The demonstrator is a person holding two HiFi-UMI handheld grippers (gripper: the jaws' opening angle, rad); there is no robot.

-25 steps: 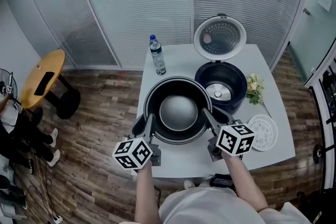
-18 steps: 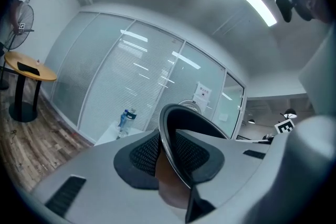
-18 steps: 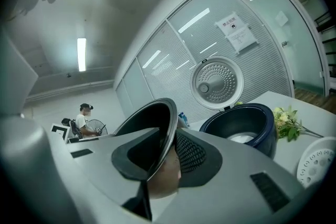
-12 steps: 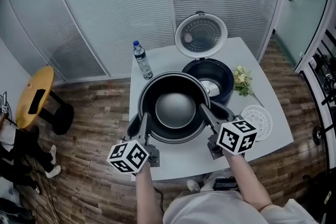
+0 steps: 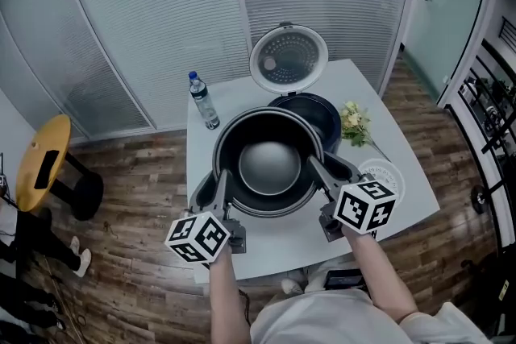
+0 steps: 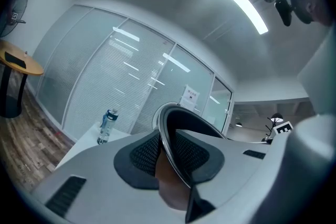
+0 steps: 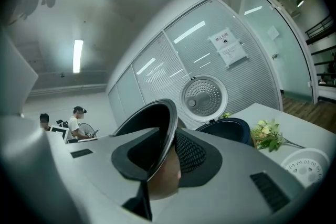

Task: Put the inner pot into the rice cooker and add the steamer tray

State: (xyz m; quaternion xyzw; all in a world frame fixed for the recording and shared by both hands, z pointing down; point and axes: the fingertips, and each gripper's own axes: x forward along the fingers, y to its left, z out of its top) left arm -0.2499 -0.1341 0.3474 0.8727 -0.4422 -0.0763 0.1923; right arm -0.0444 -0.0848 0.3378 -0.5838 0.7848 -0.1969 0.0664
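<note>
The dark inner pot (image 5: 268, 167) hangs above the white table (image 5: 266, 242), held by its rim on both sides. My left gripper (image 5: 222, 188) is shut on the pot's left rim (image 6: 169, 145). My right gripper (image 5: 321, 173) is shut on the right rim (image 7: 167, 139). The dark blue rice cooker (image 5: 310, 113) stands just behind the pot, its round lid (image 5: 288, 60) raised; the pot hides most of the cooker's opening. The cooker body (image 7: 227, 128) and lid (image 7: 203, 98) also show in the right gripper view. The white steamer tray (image 5: 382, 174) lies on the table to the right.
A water bottle (image 5: 202, 101) stands at the table's back left, also visible as the bottle (image 6: 106, 126) in the left gripper view. A small bunch of flowers (image 5: 353, 123) lies right of the cooker. A yellow stool (image 5: 42, 161) stands on the wooden floor at left. People sit far off (image 7: 79, 122).
Both grippers have carried the pot up and back toward the cooker, so it now covers most of the cooker's opening. The grip on the rim has not changed.
</note>
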